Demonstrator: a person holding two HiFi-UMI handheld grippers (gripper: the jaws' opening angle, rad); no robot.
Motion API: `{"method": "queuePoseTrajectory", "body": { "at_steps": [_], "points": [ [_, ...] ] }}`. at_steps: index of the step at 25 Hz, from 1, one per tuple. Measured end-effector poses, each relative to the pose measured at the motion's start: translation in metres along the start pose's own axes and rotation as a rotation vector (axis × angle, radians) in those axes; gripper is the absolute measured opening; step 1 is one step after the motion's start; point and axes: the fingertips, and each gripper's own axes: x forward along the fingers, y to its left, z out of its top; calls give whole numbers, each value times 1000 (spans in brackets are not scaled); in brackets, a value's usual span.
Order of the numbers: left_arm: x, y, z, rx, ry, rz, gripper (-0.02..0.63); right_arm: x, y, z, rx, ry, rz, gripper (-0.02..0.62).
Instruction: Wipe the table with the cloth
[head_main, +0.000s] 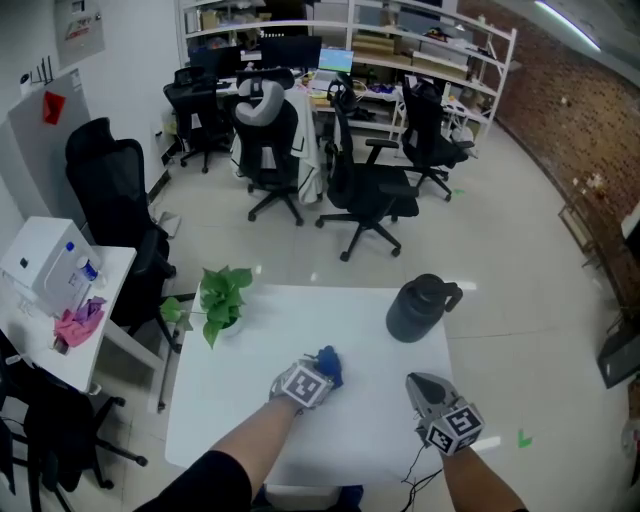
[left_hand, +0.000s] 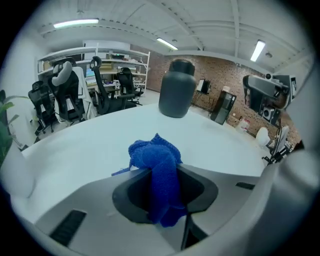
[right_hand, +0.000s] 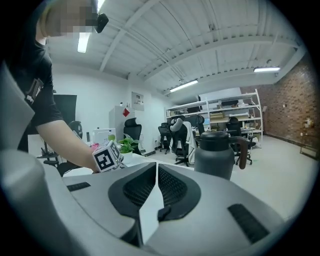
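A blue cloth is bunched between the jaws of my left gripper, which is shut on it; its loose end rests on the white table. In the head view the cloth sits near the middle of the table, just ahead of the left gripper. My right gripper hovers near the table's front right with its jaws closed together and nothing between them; in its own view the right gripper faces the jug.
A dark grey jug stands at the table's far right corner, and a small potted plant at the far left edge. Office chairs and a side table with a pink cloth surround the table.
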Motion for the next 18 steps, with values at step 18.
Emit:
{"method": "queuePoseTrajectory", "body": {
  "at_steps": [18],
  "points": [
    [-36, 69, -58, 81, 167, 98, 101, 26, 21, -12, 19, 25, 43, 29]
  ]
}}
